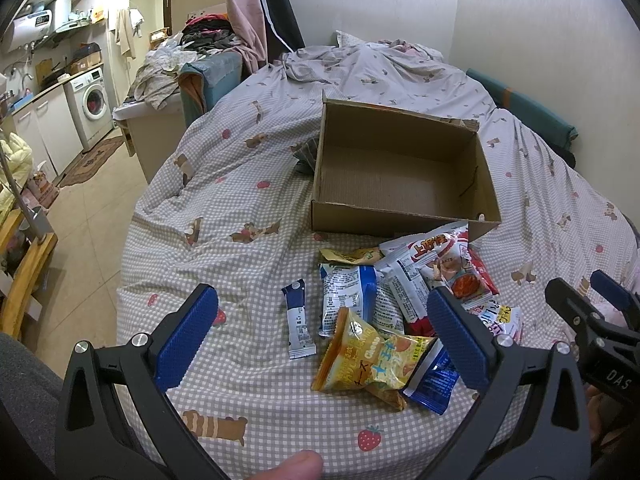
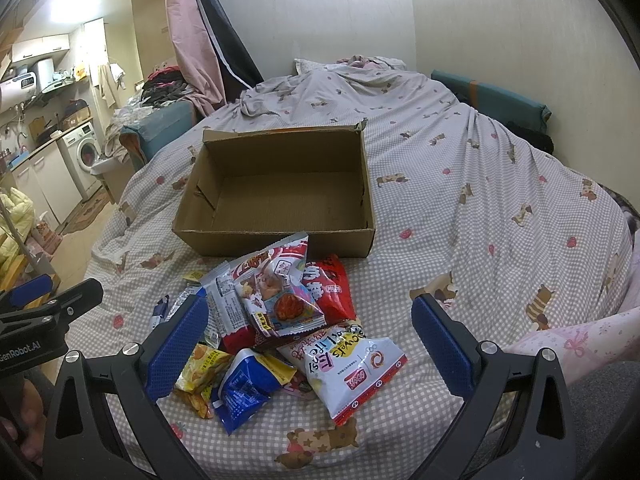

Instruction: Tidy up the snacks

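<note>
An open brown cardboard box (image 1: 404, 224) (image 2: 280, 242) lies empty on the bed. In front of it is a pile of snack packets: a yellow packet (image 1: 370, 356) (image 2: 202, 372), a blue packet (image 1: 434, 380) (image 2: 244, 390), a red-and-white packet (image 1: 452, 264) (image 2: 280, 292), a white packet (image 2: 352, 364) and a slim blue-and-white stick (image 1: 299, 320). My left gripper (image 1: 320, 328) hangs open just above the near side of the pile. My right gripper (image 2: 310, 334) is open too, over the pile's middle. Neither holds anything.
The bed is covered by a checked quilt (image 1: 224, 208) (image 2: 480, 208) with rumpled folds at the far end. To the left the floor (image 1: 88, 216) drops away toward a washing machine (image 1: 90, 104) and cabinets. A wall (image 2: 480, 32) runs along the right and back.
</note>
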A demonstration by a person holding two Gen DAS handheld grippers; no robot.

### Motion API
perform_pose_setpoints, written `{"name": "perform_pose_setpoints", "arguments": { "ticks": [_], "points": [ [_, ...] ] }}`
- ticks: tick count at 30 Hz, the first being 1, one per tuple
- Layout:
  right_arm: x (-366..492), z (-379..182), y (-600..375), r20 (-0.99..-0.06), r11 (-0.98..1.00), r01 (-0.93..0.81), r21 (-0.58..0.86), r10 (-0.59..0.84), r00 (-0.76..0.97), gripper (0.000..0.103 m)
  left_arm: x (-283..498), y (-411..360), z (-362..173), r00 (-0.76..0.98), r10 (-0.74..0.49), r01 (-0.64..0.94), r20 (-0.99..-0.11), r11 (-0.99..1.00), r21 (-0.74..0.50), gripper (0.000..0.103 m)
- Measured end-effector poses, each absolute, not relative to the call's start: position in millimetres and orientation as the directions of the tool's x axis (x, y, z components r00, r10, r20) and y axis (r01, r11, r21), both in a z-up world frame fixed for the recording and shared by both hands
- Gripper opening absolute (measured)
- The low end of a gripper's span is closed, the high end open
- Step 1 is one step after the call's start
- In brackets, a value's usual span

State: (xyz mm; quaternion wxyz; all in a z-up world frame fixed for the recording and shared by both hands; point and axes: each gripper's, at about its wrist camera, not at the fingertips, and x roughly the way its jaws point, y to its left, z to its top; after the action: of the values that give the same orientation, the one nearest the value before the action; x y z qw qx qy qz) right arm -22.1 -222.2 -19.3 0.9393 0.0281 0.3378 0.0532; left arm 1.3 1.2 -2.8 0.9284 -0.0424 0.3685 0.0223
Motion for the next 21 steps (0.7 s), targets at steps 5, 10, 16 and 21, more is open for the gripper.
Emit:
{"name": "perform_pose_setpoints", "arguments": {
  "ticks": [5,10,16,21],
  "points": [
    [-21.9,-19.2,-222.2,-0.631,0.993,-0.081,0.087,0.118,0.766,0.103,1.3,1.1,-2.5,0.728,0.011,-0.074,-0.685,0.995,-0.062,0.103],
    [-20.7,-18.9,-220.5,-0.632,0.993,-0.081,0.088,0.118,0.766,0.103,0.9,1.3,-3.1,0.728,0.012,-0.073,-0.685,0.995,-0.061,0.103],
    [-21.2,-18.8,-221.1,-0.631,0.993,-0.081,0.086,0.117,0.767,0.103,1.1,1.3,-3.5,0.727,0.013,-0.076,-0.686,0.995,-0.061,0.103],
    [-20.7,-20.8,-223.2,-0.632,0.993,-0.081,0.087,0.117,0.766,0.103,0.1,2.3,-3.0,0.727,0.013,-0.075,-0.686,0.995,-0.061,0.103]
  ]
}}
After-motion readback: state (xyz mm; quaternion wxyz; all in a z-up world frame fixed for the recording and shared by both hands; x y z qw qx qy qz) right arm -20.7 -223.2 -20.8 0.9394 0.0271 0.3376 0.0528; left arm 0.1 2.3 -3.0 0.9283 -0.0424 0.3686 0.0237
